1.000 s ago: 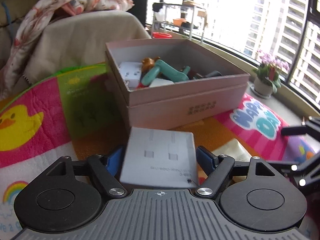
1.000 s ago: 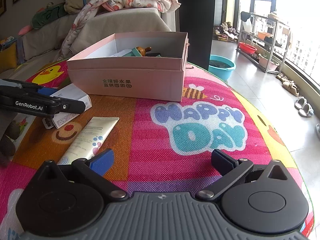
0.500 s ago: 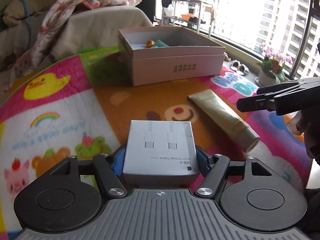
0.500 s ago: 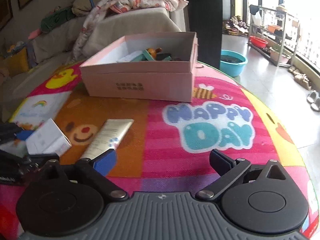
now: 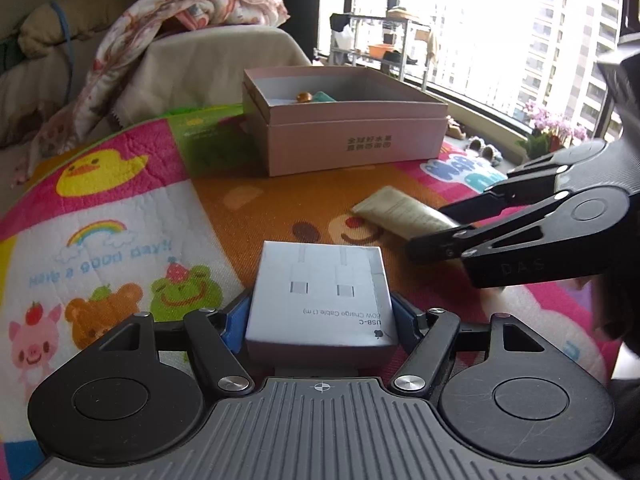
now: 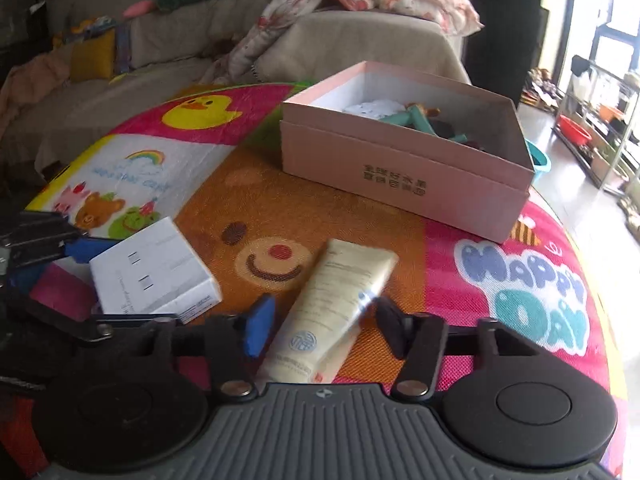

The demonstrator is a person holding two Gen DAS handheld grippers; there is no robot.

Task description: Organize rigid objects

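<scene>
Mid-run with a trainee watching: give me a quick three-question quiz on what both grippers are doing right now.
1. True or false: the left gripper is shut on the white cardboard USB-C cable box.
2. What lies between the fingers of the right gripper? A) cream plastic tube B) teal toy C) nothing
3. Fill in: the open pink cardboard box sits on the colourful cartoon ____.

Key: 1 true. 2 A, the cream plastic tube; the jaws stand open around it. 3 play mat.

A home living room: blanket-draped sofa, children's play mat, balcony window.
</scene>
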